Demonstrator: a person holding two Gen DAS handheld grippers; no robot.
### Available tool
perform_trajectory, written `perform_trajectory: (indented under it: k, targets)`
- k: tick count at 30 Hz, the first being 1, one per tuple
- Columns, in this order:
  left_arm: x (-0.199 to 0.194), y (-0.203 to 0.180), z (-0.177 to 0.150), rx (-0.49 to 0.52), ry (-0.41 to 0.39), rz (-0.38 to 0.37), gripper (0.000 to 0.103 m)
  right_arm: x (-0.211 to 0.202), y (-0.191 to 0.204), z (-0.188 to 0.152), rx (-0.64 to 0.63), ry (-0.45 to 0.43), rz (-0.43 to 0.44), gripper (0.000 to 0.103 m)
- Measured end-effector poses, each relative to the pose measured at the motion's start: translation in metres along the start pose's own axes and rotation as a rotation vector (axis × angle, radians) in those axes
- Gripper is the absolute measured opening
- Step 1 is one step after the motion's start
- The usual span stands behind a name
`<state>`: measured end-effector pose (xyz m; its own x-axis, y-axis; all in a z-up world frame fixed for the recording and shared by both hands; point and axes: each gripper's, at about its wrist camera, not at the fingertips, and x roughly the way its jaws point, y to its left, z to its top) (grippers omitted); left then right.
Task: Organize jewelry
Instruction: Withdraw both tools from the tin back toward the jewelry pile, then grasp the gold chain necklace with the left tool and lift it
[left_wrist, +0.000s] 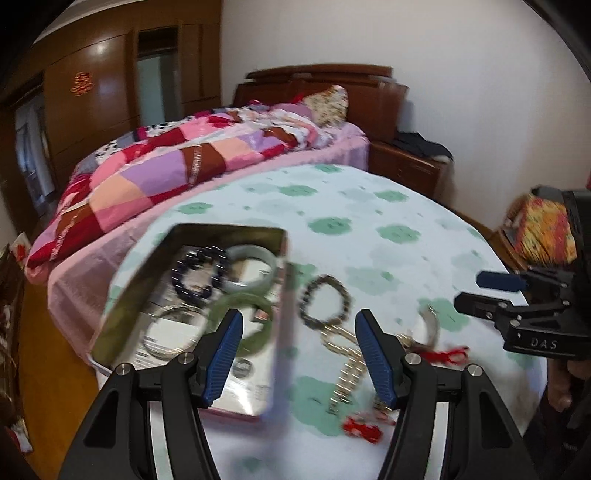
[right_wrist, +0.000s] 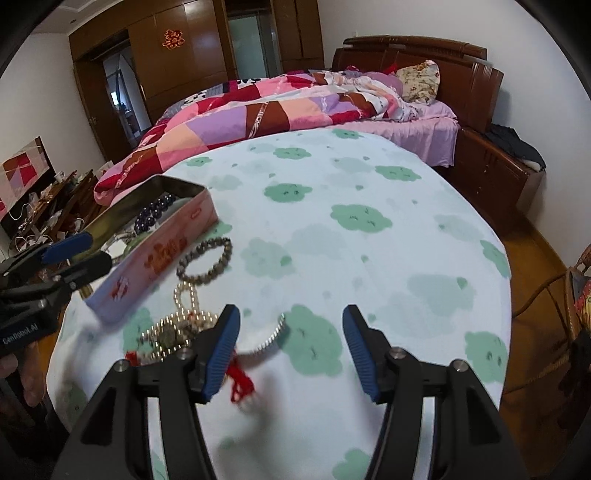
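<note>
An open metal tin (left_wrist: 110, 306) (right_wrist: 162, 251) sits on the table's left part. It holds a dark bead bracelet (left_wrist: 199, 273), a pale bangle (left_wrist: 251, 269), a green bangle (left_wrist: 243, 321) and a thin silver bangle (left_wrist: 170, 332). On the cloth beside it lie a brown bead bracelet (left_wrist: 325, 301) (right_wrist: 205, 260), a pearl necklace (left_wrist: 343, 354) (right_wrist: 184, 302), a silver chain (right_wrist: 269, 339) and red cord pieces (left_wrist: 362, 430) (right_wrist: 242, 384). My left gripper (left_wrist: 299, 332) is open above the tin's right edge. My right gripper (right_wrist: 291, 332) is open and empty over the silver chain.
The round table (right_wrist: 369, 221) has a white cloth with green clouds. A bed with a patchwork quilt (right_wrist: 258, 110) stands behind it, with a wooden nightstand (right_wrist: 498, 173) at the right. A cluttered low cabinet (right_wrist: 48, 206) stands far left.
</note>
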<state>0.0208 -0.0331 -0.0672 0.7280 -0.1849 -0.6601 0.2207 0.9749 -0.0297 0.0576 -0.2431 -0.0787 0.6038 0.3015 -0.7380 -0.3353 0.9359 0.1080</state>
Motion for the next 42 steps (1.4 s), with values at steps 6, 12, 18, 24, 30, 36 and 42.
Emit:
perform_trajectory:
  k: [6,12,18,24,30,36,42]
  targets:
    - [0.004,-0.018,-0.009,0.019,0.044,-0.096,0.063,0.002,-0.009,-0.008,0.043,-0.008,0.003,0.065]
    - [0.017,-0.025,-0.019,0.028,0.099,-0.146,0.054,0.006,-0.005,-0.011,0.032,-0.001,0.005,0.065]
    - [0.024,-0.038,-0.026,0.069,0.134,-0.194,0.013,0.009,-0.003,-0.015,0.028,0.009,0.006,0.065]
    - [0.02,-0.038,-0.026,0.077,0.127,-0.212,0.003,0.01,-0.003,-0.015,0.029,0.008,0.006,0.065]
    - [-0.012,-0.025,-0.007,0.041,0.016,-0.209,0.003,0.008,-0.008,-0.016,0.04,0.0,-0.002,0.065]
    - [-0.034,-0.014,0.007,0.024,-0.048,-0.203,0.003,0.006,-0.011,-0.016,0.035,-0.002,-0.006,0.065]
    - [-0.063,-0.005,0.021,0.006,-0.135,-0.197,0.003,0.004,-0.006,-0.016,0.0,0.015,0.032,0.064]
